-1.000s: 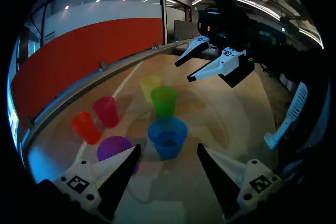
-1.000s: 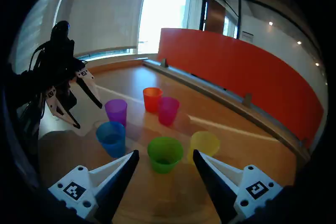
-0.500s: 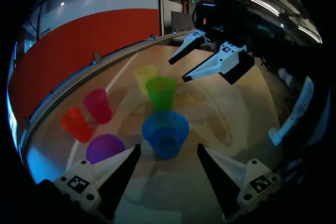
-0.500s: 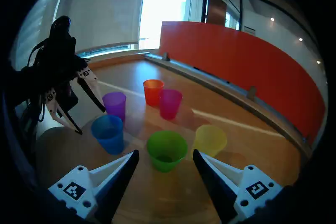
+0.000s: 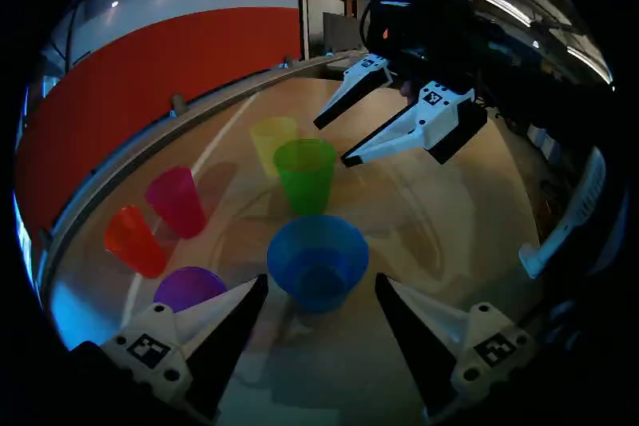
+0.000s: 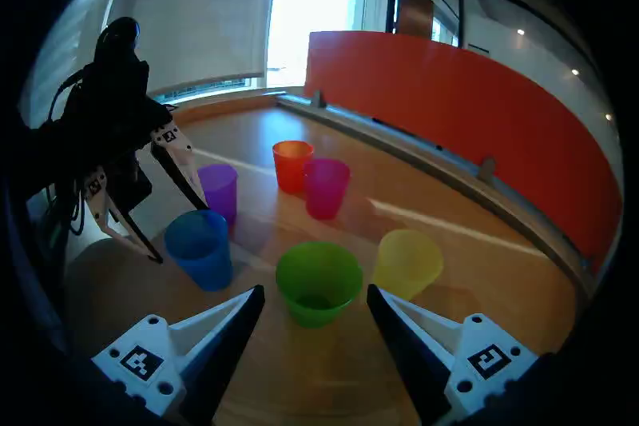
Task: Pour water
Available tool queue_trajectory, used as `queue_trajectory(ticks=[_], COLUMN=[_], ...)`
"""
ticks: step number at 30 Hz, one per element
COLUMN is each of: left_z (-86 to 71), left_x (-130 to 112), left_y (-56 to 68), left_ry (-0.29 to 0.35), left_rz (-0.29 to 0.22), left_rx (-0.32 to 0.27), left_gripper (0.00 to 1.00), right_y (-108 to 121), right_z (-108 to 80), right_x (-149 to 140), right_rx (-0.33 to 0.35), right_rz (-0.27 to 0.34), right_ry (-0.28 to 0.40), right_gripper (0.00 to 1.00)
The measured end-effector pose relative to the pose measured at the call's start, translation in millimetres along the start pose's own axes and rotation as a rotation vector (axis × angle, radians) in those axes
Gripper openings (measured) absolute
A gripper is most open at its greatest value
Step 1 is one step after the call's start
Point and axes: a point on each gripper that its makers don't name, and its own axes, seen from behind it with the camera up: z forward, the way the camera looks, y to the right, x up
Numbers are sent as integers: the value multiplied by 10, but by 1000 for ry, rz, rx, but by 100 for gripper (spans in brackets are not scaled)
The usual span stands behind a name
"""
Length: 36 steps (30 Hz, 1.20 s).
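In the left gripper view, an orange cup (image 5: pixel 134 240), a purple cup (image 5: pixel 188 288) and a magenta cup (image 5: pixel 176 201) are ranged at the left of the wooden table (image 5: pixel 447 210). The blue cup (image 5: pixel 318 262) is set upright at centre, straight ahead of the left gripper (image 5: pixel 319 278), whose fingers are spread wider than the cup, with nothing held. A darker level inside the cup is taken to be water. Farther off, a green cup (image 5: pixel 304 174) and a yellow cup (image 5: pixel 271 134) are stood. The right gripper (image 6: pixel 314 290) is likewise held wide open and empty, with the green cup straight ahead, so the blue cup is judged nearer the left gripper. In the right gripper view the left fingers are seen side-on, flanking the blue cup; whether its wall is touched cannot be told. The cup's inside is better shown in the left gripper view.
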Motion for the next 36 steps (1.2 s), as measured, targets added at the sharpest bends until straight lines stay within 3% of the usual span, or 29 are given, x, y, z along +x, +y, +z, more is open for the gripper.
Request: queue_trajectory(ticks=[25,29,36], left_z=[222,242,252], left_x=[77,91,89], left_y=[-56,-40,-24], left_ry=[-19,-18,-23], left_rz=[17,13,21], left_rx=[-3,-10,-14], left_gripper=[100,91,89], right_y=[76,84,91], right_z=[111,112,126], right_x=[-29,-37,-45], right_rx=[2,2,3], right_rz=[9,9,12], right_ry=[-3,-3,-4], right_gripper=[100,100,100])
